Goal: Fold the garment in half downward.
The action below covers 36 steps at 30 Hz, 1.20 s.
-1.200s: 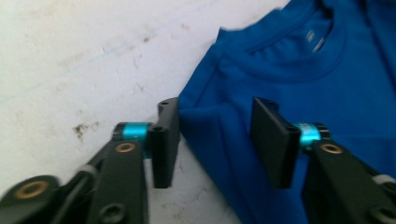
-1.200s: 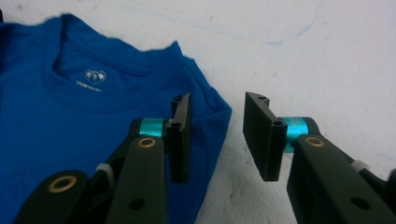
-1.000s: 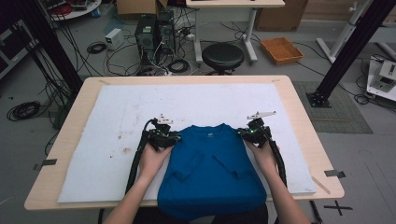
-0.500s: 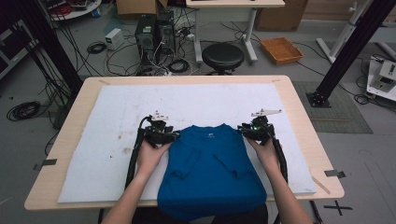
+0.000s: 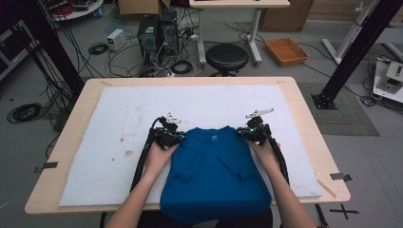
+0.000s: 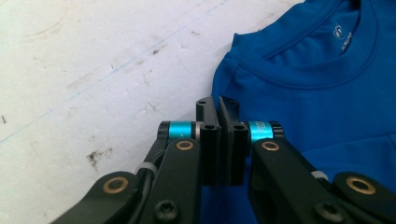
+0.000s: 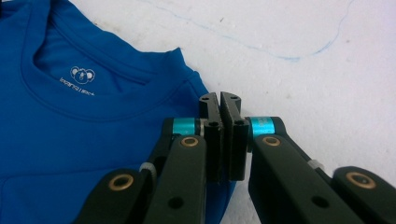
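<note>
High view, blue shirt [image 5: 214, 175] lengthwise, collar away from person

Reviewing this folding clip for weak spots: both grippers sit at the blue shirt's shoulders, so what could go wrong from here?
1. The left gripper and right gripper have just closed at the very edge of the blue shirt; whether fabric is pinched cannot be told, so a lift may slip.
2. The folded-in sleeves could fall open if the shoulders rise unevenly.
3. The hem hangs over the table edge and may drag the shirt.
</note>
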Tool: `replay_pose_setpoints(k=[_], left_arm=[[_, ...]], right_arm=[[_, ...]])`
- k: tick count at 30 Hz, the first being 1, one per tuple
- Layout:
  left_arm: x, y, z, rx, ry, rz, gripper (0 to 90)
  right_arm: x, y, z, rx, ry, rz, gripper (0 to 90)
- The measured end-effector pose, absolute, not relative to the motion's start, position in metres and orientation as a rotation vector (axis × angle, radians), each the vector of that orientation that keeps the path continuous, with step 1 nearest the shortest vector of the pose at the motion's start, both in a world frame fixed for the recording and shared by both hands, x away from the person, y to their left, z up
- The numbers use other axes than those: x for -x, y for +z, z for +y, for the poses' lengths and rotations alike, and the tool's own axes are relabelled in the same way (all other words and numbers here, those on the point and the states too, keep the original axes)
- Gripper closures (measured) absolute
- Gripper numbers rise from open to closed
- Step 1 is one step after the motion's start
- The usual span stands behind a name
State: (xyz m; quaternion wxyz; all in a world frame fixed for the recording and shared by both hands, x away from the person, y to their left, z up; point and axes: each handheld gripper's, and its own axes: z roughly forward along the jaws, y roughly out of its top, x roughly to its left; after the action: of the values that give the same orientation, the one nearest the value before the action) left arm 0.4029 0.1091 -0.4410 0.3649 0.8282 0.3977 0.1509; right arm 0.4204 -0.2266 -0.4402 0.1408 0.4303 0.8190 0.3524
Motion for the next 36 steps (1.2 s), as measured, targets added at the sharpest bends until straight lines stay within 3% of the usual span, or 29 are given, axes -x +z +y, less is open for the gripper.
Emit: replay_pose_setpoints(k=[19,26,36], left_arm=[[-0.450,-0.415,0.119,-2.039,0.458,0.951,88.5],[-0.423,-0.395,0.124,-2.022,0.478,0.848,88.5],[-0.332,-0.390,0.130,-2.037,0.530,0.647,88.5]], right_arm=[[-0.455,-0.420,-0.245,-1.304,1.239,2.222,88.8],[-0.429,-0.401,-0.249,-1.183,1.292,2.190,88.8],[-0.340,-0.393,-0.259,-0.999,1.352,2.165,88.8]])
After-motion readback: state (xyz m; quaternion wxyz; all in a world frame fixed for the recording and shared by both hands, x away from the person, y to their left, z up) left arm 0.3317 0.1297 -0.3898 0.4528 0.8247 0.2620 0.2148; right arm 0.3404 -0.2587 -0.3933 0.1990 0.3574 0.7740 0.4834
